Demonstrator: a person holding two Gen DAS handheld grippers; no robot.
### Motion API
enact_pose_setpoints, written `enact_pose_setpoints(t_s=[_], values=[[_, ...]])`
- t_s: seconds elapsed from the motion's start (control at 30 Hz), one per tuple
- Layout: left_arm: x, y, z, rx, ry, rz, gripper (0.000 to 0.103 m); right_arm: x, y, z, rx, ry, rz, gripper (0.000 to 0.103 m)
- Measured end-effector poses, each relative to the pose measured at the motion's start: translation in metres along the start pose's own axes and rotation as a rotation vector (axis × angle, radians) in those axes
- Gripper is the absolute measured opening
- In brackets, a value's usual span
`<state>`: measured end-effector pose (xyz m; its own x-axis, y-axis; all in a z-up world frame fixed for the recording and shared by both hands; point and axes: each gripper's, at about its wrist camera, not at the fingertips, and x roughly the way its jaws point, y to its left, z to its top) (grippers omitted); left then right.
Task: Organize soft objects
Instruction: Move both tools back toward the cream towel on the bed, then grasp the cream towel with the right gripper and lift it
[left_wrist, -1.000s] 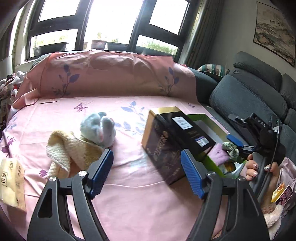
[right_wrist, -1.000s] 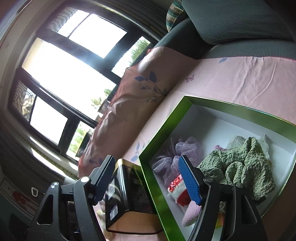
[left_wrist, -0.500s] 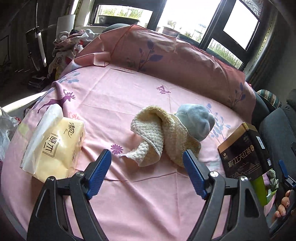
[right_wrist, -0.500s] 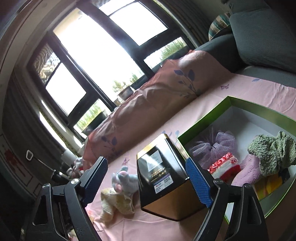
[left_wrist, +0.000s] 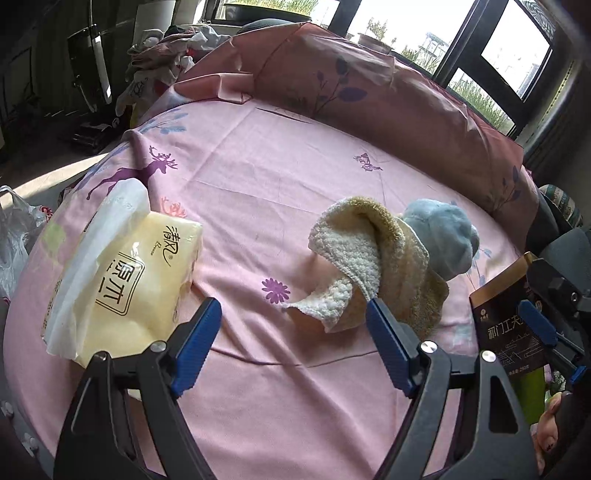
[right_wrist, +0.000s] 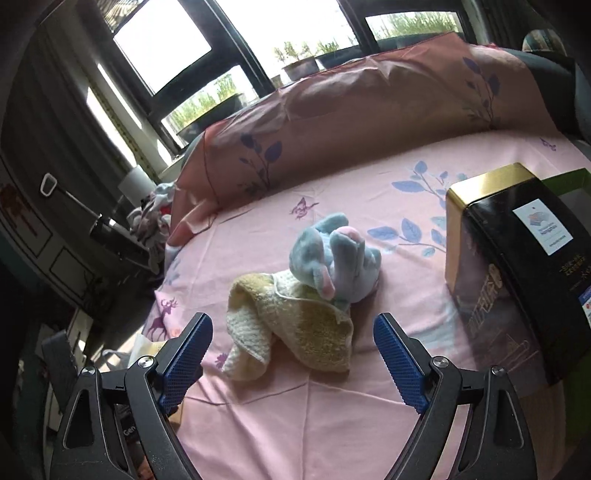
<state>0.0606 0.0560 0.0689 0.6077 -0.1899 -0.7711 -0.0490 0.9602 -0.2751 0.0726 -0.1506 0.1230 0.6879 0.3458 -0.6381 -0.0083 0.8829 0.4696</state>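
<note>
A cream and tan knitted cloth (left_wrist: 373, 262) lies crumpled on the pink sheet, with a light blue plush toy (left_wrist: 443, 240) resting against its far side. Both show in the right wrist view, the cloth (right_wrist: 295, 328) in front of the toy (right_wrist: 336, 258). My left gripper (left_wrist: 293, 347) is open and empty, just short of the cloth. My right gripper (right_wrist: 291, 354) is open and empty, close above the cloth's near edge; its blue fingertips (left_wrist: 535, 326) show at the right edge of the left wrist view.
A yellow tissue pack (left_wrist: 118, 280) lies at the left of the sheet. A black and gold tin (right_wrist: 517, 269) stands at the right, with the green box rim (right_wrist: 569, 181) behind it. A long pink pillow (right_wrist: 369, 114) runs along the back. Clutter sits beyond the bed's left edge.
Both grippers swung left, away from the green box with soft things in it, and now face the cloth and plush toy. The left gripper has come closer to the cloth.
</note>
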Motion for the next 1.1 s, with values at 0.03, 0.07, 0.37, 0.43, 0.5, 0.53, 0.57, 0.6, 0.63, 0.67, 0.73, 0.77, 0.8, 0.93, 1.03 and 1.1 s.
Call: enact_pose_setpoints(t_s=[0.03,0.07,0.37,0.43,0.5,0.53,0.57,0.6,0.63,0.67,0.73,0.77,0.8,0.93,1.03,1.1], values=[[0.003,0.000,0.000,0.002,0.012,0.005,0.080,0.014,0.004,0.003,-0.001,0.034,0.022,0.090],[0.006,0.000,0.000,0.004,0.023,0.004,0.080,0.027,0.008,0.005,-0.005,0.062,0.026,0.090],[0.019,0.007,0.002,-0.008,0.074,0.033,0.080,0.116,0.005,0.002,0.058,0.252,-0.112,0.090],[0.019,0.010,0.003,-0.018,0.071,0.031,0.080,0.129,0.007,0.000,0.064,0.265,-0.118,0.090],[0.019,0.013,0.003,-0.024,0.079,0.050,0.080,0.140,0.008,-0.001,0.049,0.260,-0.155,0.090],[0.020,0.014,0.003,-0.029,0.084,0.056,0.080,0.141,0.011,-0.001,0.032,0.249,-0.175,0.086],[0.020,0.014,0.003,-0.030,0.087,0.054,0.080,0.141,0.013,-0.001,0.019,0.238,-0.200,0.073],[0.020,0.014,0.003,-0.028,0.088,0.048,0.080,0.140,0.016,0.000,-0.002,0.225,-0.225,0.062],[0.019,0.013,0.004,-0.026,0.086,0.043,0.080,0.139,0.017,0.000,-0.028,0.215,-0.236,0.044],[0.019,0.011,0.004,-0.021,0.083,0.038,0.080,0.139,0.016,0.000,-0.037,0.215,-0.231,0.036],[0.019,0.007,0.002,-0.001,0.086,0.042,0.080,0.131,0.009,0.000,-0.026,0.214,-0.190,0.026],[0.021,0.004,0.000,0.011,0.090,0.045,0.080,0.127,0.006,0.000,-0.019,0.228,-0.169,0.023],[0.022,0.001,-0.001,0.026,0.098,0.040,0.080,0.120,0.002,0.000,-0.006,0.238,-0.141,0.023],[0.027,-0.016,-0.007,0.070,0.139,-0.048,0.080,0.093,-0.006,-0.002,0.032,0.276,-0.015,0.023],[0.022,-0.036,-0.015,0.127,0.143,-0.128,0.079,0.074,-0.006,-0.007,0.037,0.297,0.063,0.023],[0.019,-0.048,-0.020,0.159,0.141,-0.172,0.077,0.059,-0.006,-0.010,0.033,0.288,0.097,0.023]])
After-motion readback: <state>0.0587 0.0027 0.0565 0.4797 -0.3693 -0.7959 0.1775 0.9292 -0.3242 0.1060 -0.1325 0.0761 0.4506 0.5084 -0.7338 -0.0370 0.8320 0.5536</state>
